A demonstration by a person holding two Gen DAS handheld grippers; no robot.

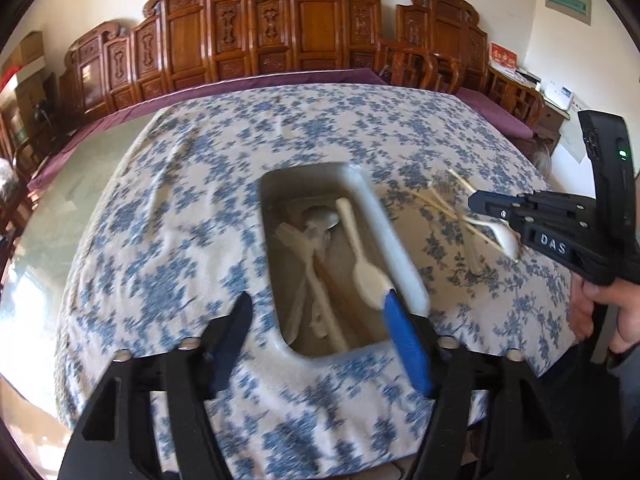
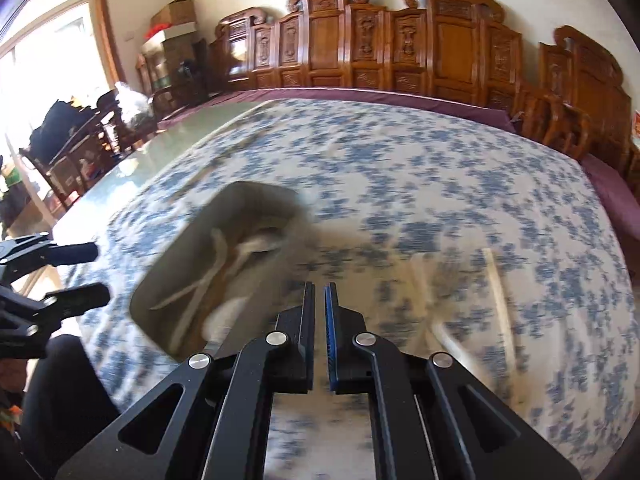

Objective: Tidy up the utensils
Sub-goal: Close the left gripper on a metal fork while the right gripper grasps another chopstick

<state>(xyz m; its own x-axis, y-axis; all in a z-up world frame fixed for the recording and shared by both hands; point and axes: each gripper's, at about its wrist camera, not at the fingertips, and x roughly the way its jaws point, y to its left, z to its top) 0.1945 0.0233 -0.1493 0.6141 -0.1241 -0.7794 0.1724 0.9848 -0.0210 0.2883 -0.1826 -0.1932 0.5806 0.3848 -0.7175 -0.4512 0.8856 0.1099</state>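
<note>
Left gripper (image 1: 320,332) fingers spread, empty, above tray (image 1: 394,236) holding spoons and forks. Right gripper (image 2: 319,300) fingers clenched on nothing; loose chopsticks (image 2: 498,292) ahead-right of them on desk (image 2: 400,168), long axis running away; right hand nearer.

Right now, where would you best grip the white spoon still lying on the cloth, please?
Grip the spoon mid-handle, coming from above with the jaws across it: it lies flat among the chopsticks, beside the right gripper, so the bowl end probably offers little purchase.
</note>
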